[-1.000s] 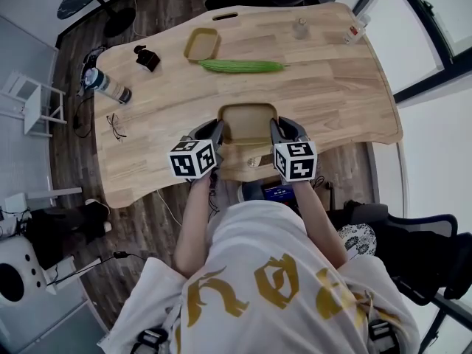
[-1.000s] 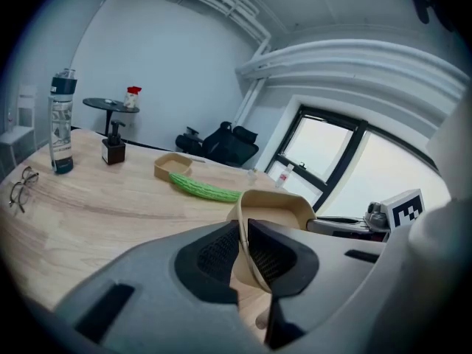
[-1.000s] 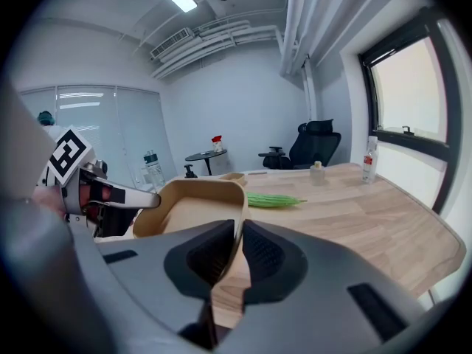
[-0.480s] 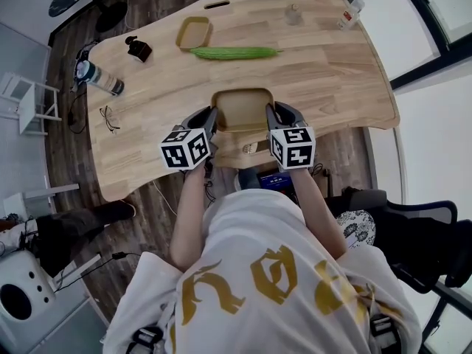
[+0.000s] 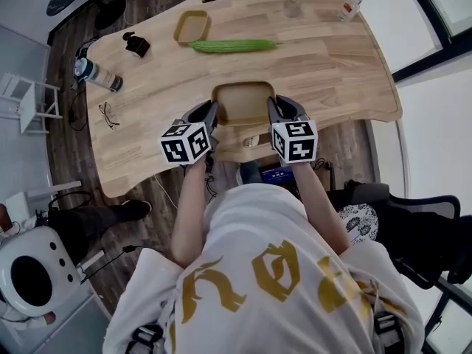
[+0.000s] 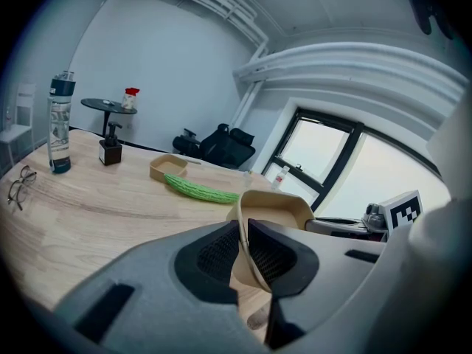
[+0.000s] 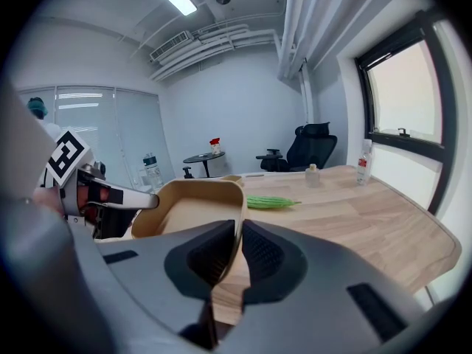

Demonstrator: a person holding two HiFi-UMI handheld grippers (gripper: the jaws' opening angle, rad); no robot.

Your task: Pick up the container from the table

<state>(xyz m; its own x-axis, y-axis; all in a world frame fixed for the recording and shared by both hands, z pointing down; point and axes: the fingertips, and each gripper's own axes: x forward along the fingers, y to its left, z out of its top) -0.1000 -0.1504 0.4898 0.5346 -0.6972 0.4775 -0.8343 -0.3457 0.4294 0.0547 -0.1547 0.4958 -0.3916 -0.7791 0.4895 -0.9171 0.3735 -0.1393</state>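
A tan rectangular container (image 5: 244,102) hangs a little above the near middle of the wooden table (image 5: 339,65), held by both grippers. My left gripper (image 5: 214,110) is shut on its left rim, which runs between the dark pads in the left gripper view (image 6: 243,251). My right gripper (image 5: 270,108) is shut on the right rim, seen edge-on in the right gripper view (image 7: 238,248). The container (image 7: 193,205) is empty and held about level.
A green cucumber (image 5: 232,46) and a smaller tan tray (image 5: 192,27) lie farther back. A water bottle (image 5: 96,76), glasses (image 5: 107,115) and a small black object (image 5: 135,44) sit at the left. Two small bottles (image 5: 292,6) stand at the far right edge.
Both grippers still hold the container and have hardly moved. The head camera has shifted a little, so the table sits higher in the picture.
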